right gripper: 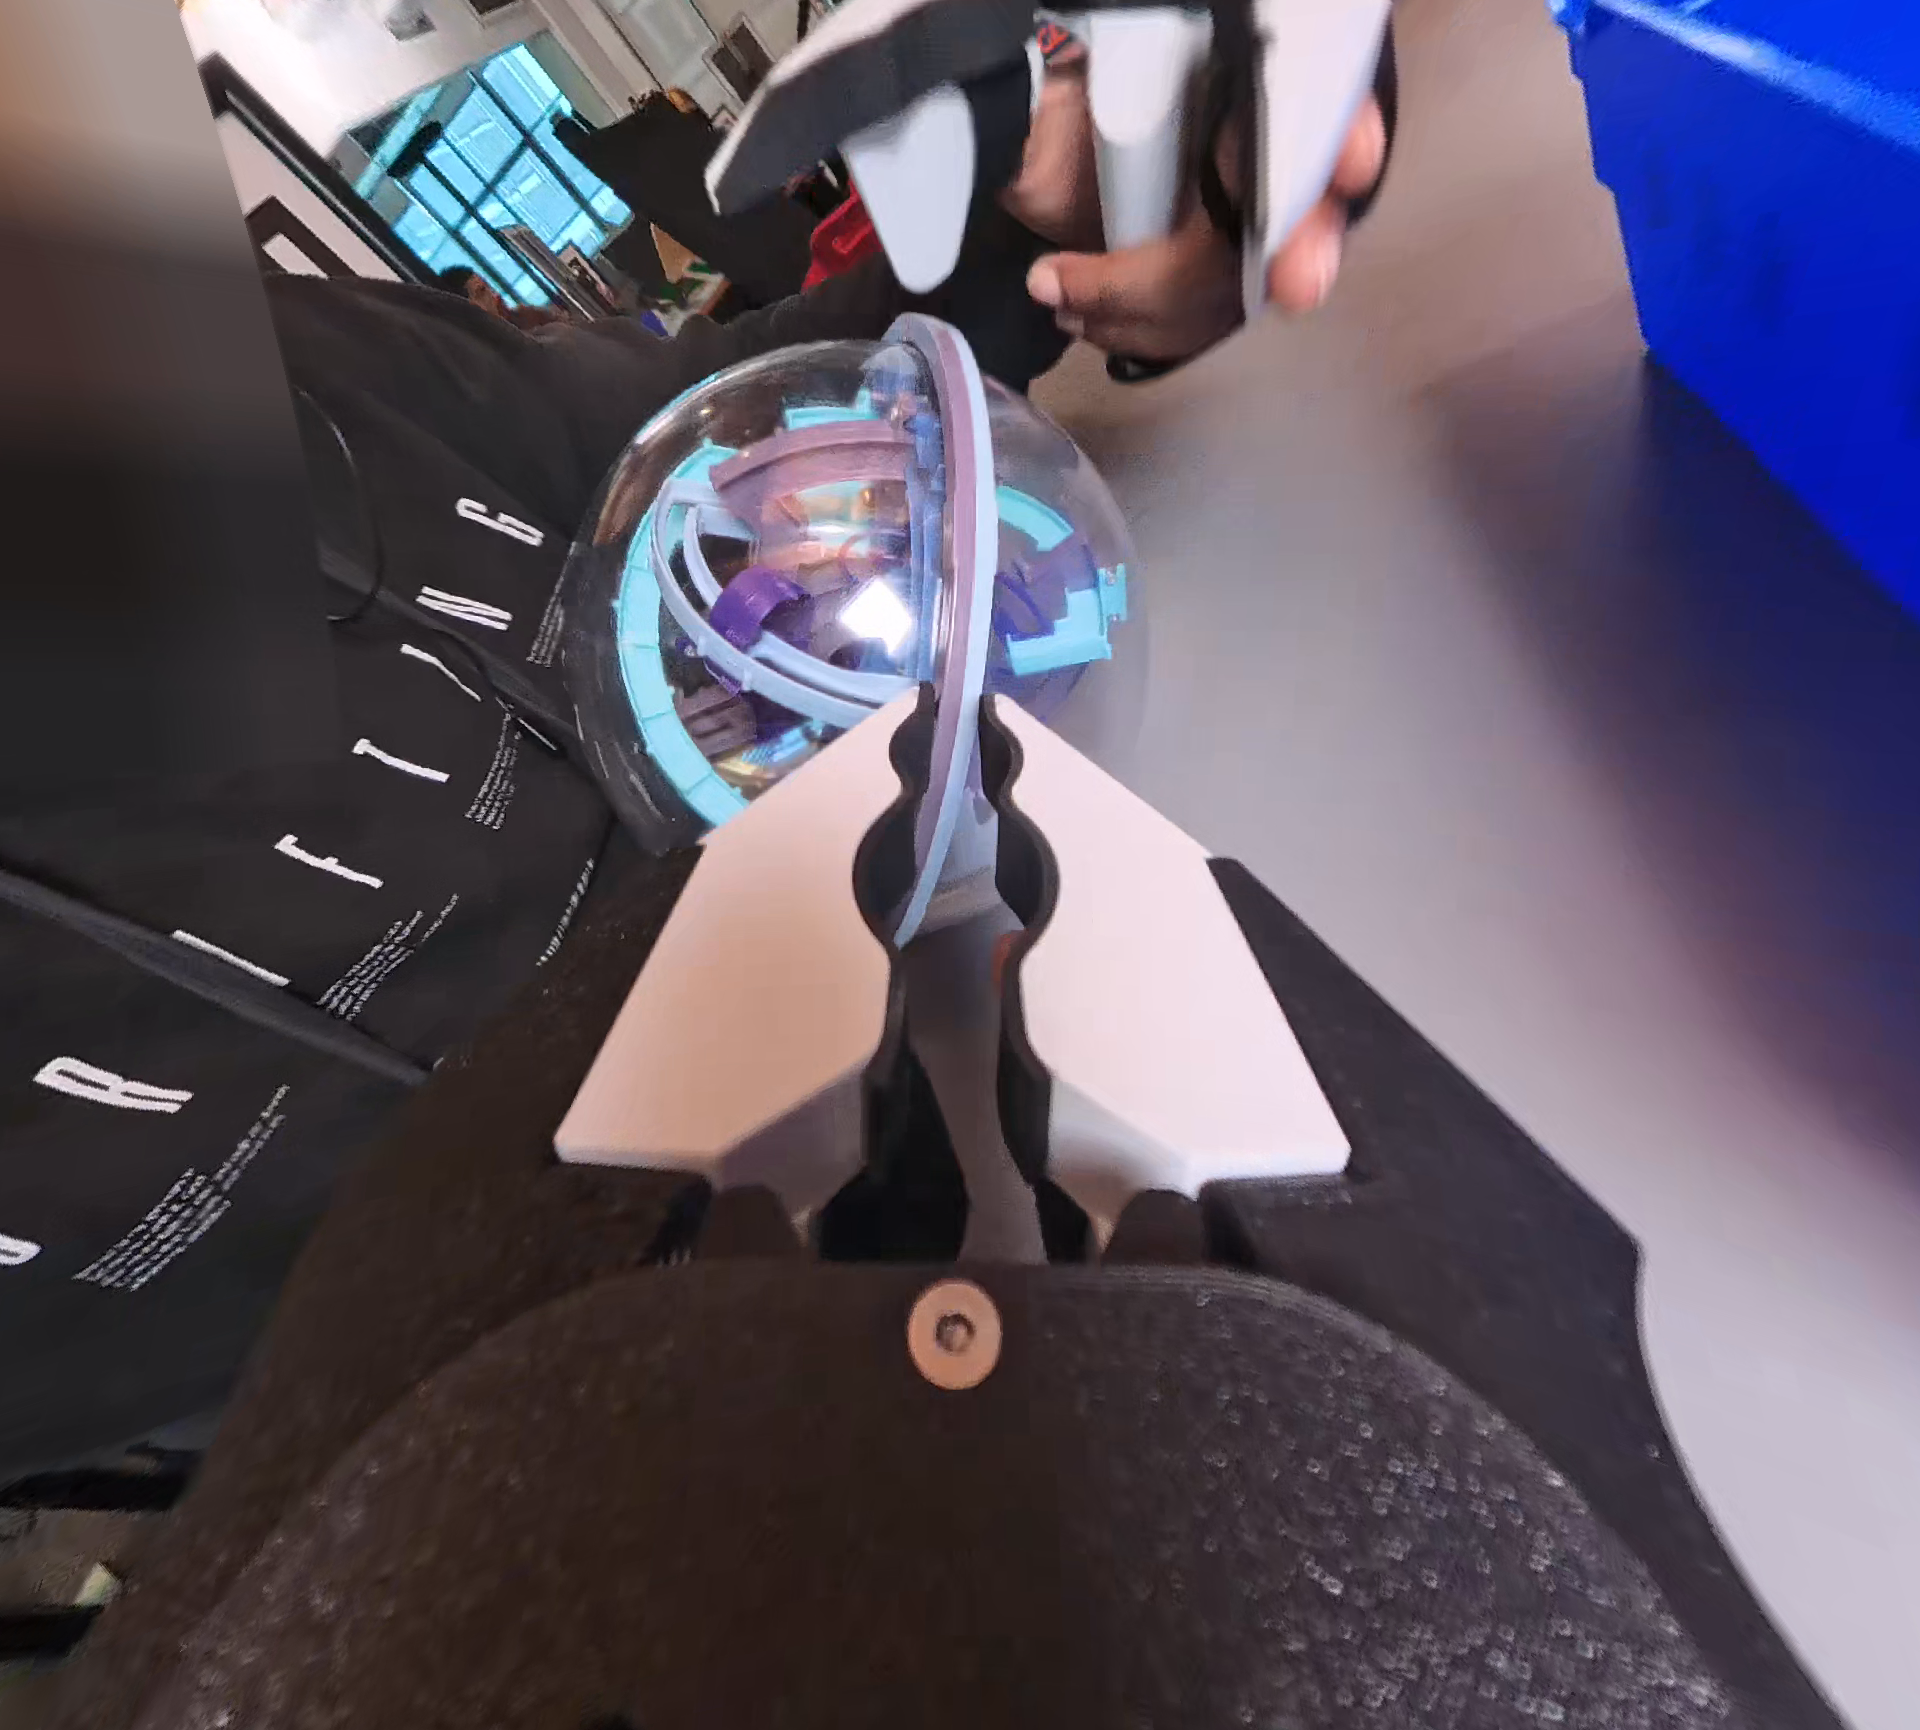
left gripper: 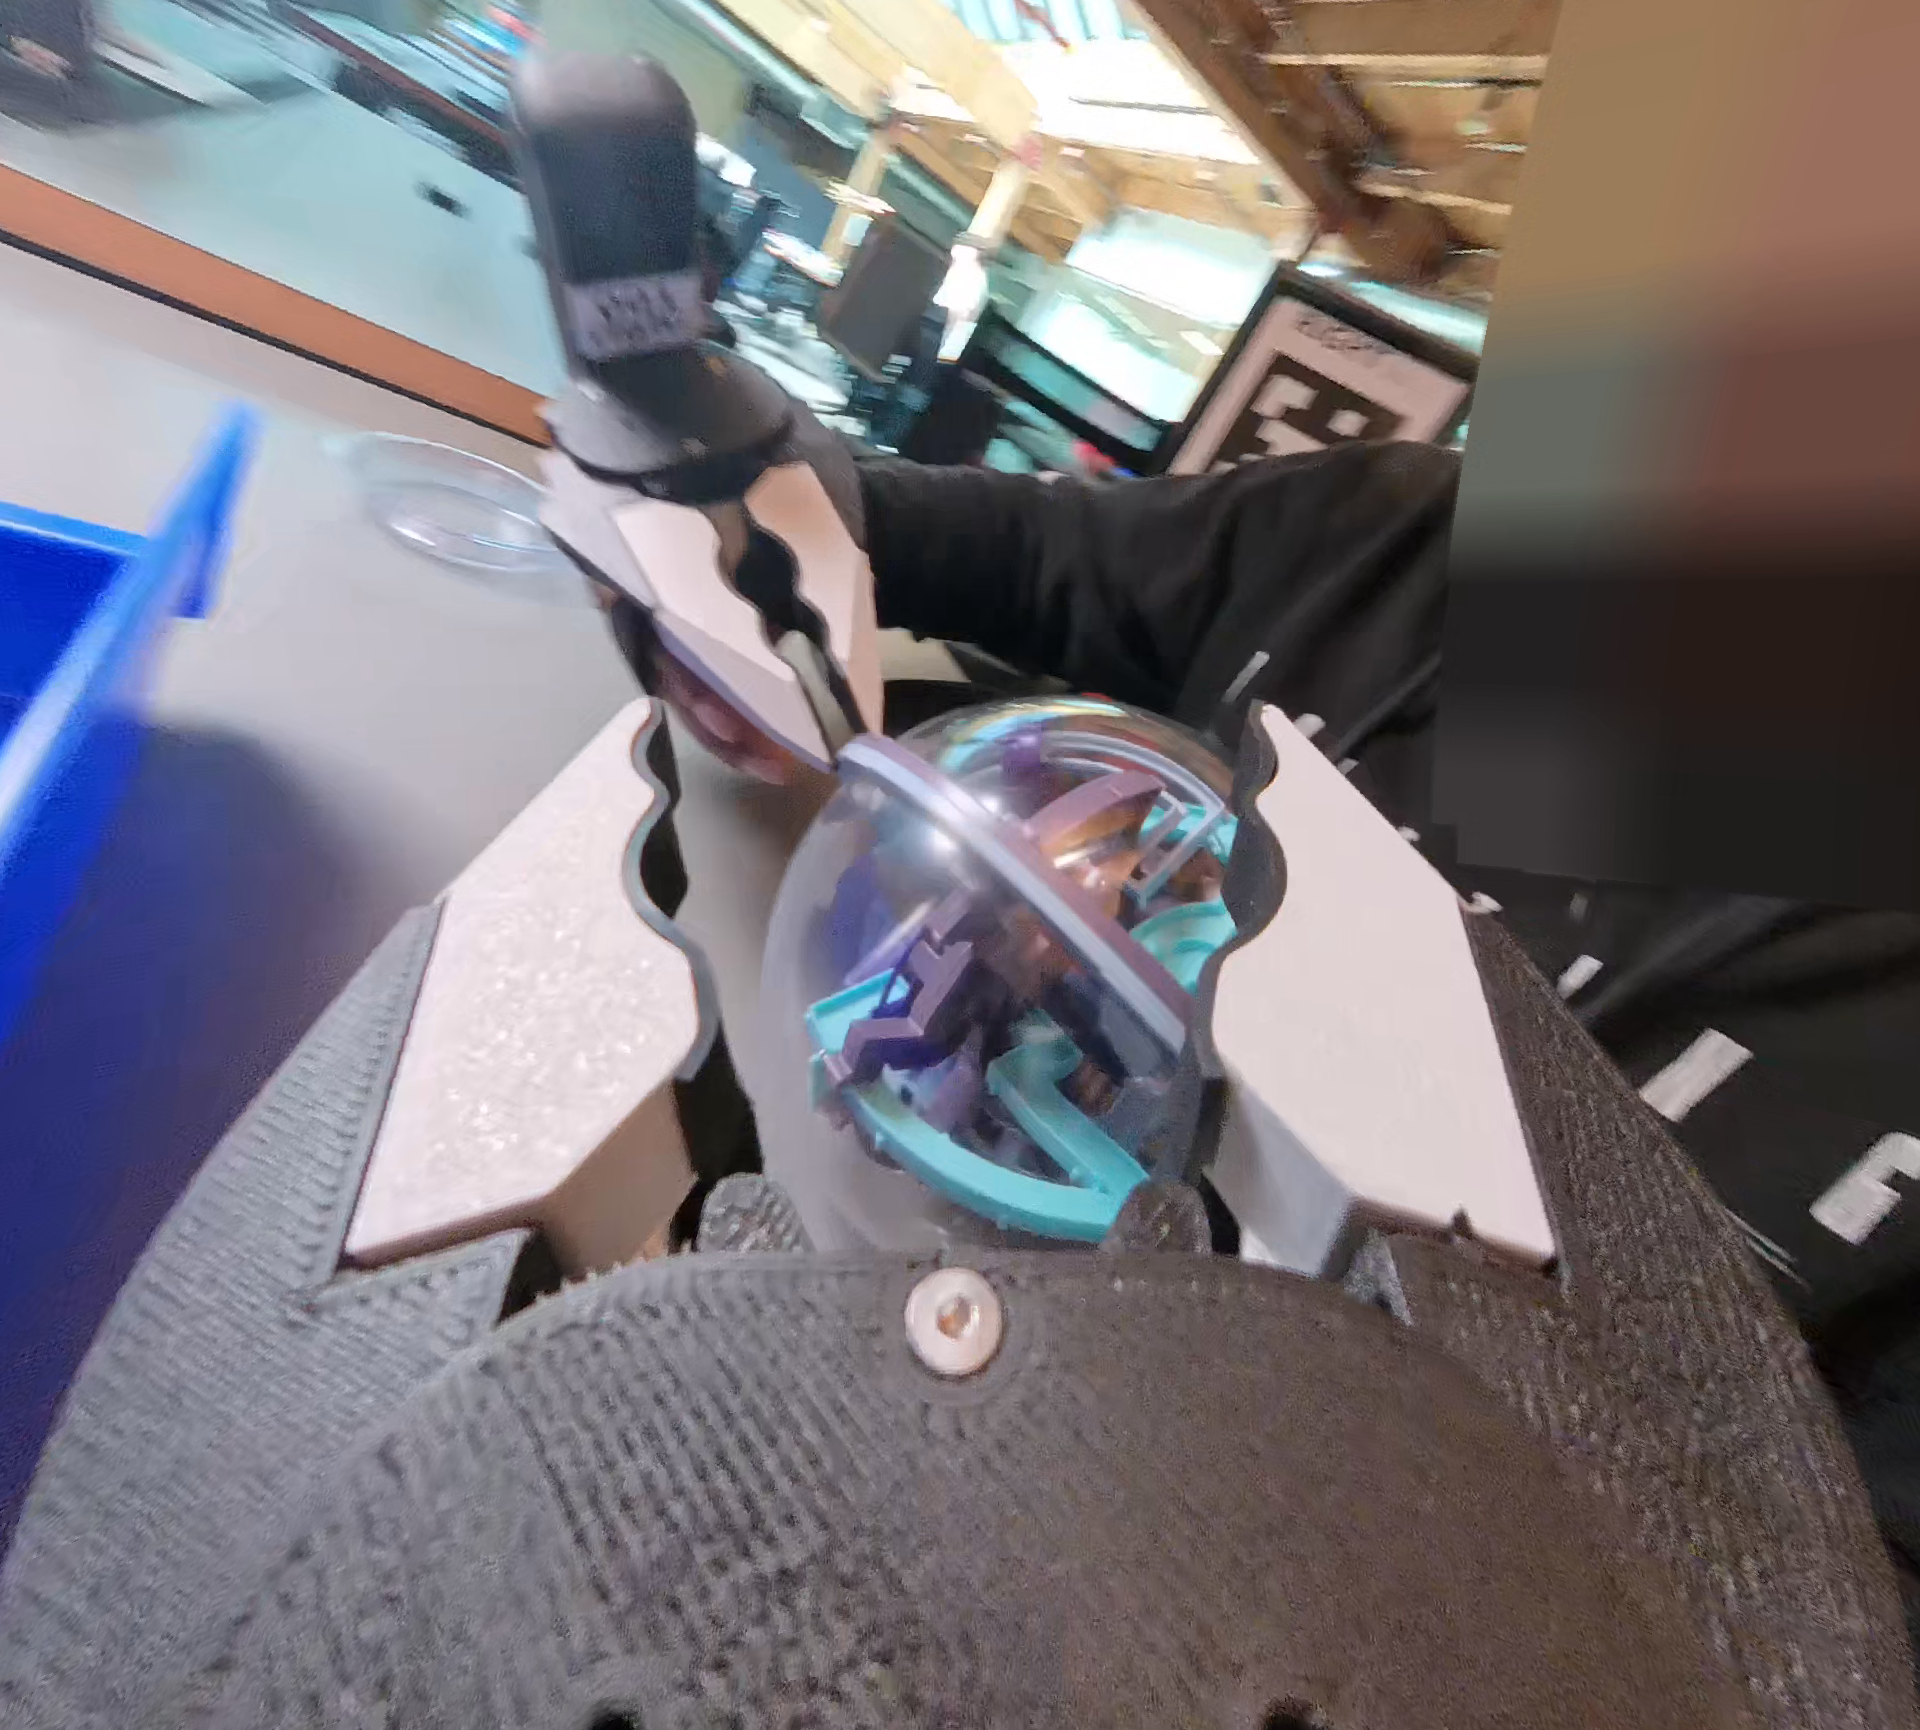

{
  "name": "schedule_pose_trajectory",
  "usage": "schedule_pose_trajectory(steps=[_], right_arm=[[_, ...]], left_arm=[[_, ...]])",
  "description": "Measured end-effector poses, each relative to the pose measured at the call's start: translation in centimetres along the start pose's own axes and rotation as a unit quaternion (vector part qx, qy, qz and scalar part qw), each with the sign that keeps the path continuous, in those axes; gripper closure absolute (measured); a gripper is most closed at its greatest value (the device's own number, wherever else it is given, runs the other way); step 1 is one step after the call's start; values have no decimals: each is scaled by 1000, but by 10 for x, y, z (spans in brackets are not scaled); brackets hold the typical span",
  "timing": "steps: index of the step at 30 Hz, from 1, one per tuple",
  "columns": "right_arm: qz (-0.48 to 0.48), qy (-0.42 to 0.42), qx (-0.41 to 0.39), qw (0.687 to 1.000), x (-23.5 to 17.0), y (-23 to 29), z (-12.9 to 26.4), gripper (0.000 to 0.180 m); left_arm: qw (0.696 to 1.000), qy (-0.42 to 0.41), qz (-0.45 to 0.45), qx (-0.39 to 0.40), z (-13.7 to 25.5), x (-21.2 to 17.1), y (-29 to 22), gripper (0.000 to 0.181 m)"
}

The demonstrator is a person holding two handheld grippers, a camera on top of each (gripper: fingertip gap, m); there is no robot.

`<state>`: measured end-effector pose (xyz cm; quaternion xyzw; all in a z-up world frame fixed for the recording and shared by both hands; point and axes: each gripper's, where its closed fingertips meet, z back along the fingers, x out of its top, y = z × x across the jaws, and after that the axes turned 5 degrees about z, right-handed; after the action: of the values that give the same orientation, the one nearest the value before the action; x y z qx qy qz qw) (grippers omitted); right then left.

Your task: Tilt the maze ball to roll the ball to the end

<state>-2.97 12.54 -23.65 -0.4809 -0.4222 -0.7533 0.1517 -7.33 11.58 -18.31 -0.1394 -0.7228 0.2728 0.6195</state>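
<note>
Maze ball (right gripper: 831,579) rim pinched in right gripper (right gripper: 951,714); left gripper (left gripper: 956,870) wide apart; sweatshirt (right gripper: 312,745) lettering white.

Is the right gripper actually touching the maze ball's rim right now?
Touching. The right wrist view shows the right gripper closed on the purple rim of the maze ball, the rim pinched between its fingertips with no gap.

- Grey table (left gripper: 343,641) spans the left half of my left wrist view.
- Blue bin (left gripper: 94,693) stands on it at left edge.
- Clear plastic dish (left gripper: 457,506) lies on it, upper left of centre.
</note>
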Motion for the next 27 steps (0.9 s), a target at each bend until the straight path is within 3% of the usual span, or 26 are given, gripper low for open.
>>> schedule_pose_trajectory(steps=[6, 11, 14, 17, 22, 27], right_arm=[[-34, -41, -32, 998, -10, 9, 3, 174], [-91, -85, -75, 989, -18, 11, 9, 174], [-133, -112, -92, 980, -22, 11, 12, 174], [-155, -116, -116, 974, -29, 8, 12, 174], [-132, -125, -167, 969, -33, 5, 19, 170], [-8, -121, -218, 968, -22, 18, 36, 124]], left_arm=[[976, -34, -100, 189, 28, 6, -40, 74], [934, 15, -178, 308, 13, -45, -68, 59], [906, 61, -211, 361, 4, -76, -49, 50], [895, 83, -231, 372, 1, -81, -33, 42], [927, 81, -170, 324, 1, -72, -22, 42], [945, 57, -127, 295, 3, -63, -12, 42]])
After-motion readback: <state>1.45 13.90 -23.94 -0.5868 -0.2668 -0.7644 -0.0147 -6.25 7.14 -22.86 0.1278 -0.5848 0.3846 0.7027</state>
